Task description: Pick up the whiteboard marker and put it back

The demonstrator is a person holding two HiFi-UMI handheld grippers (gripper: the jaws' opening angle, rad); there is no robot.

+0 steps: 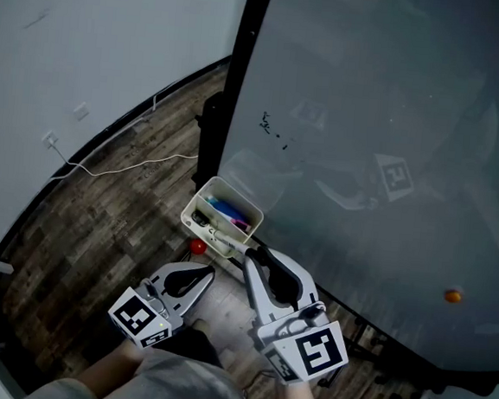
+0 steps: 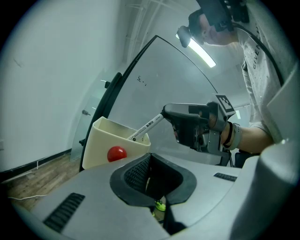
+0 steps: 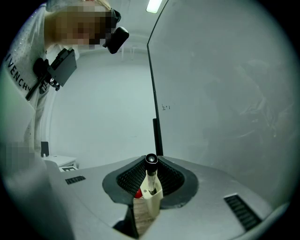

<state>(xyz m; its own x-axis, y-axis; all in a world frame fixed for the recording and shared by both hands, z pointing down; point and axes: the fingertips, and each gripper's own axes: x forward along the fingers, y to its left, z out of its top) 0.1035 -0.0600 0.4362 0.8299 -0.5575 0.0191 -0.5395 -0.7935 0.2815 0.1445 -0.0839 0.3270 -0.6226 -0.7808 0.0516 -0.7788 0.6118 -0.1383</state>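
Note:
A white whiteboard marker (image 2: 147,125) with a black cap (image 3: 151,160) is clamped between the jaws of my right gripper (image 3: 151,174). It slants down with its far end over the cream box (image 2: 105,140). That box (image 1: 199,200) hangs at the lower edge of the whiteboard (image 1: 367,144) and holds blue and pink markers. In the head view my right gripper (image 1: 257,254) sits just right of the box. My left gripper (image 1: 197,278) hangs lower, in front of the box, jaws together and empty; its own view (image 2: 153,172) looks at the box front.
A red round magnet (image 2: 116,153) sticks to the box front. An orange magnet (image 1: 454,296) sits low on the board. A white cable (image 1: 122,167) runs over the wood floor to a wall socket (image 1: 51,140). The board's black post (image 1: 240,72) stands left.

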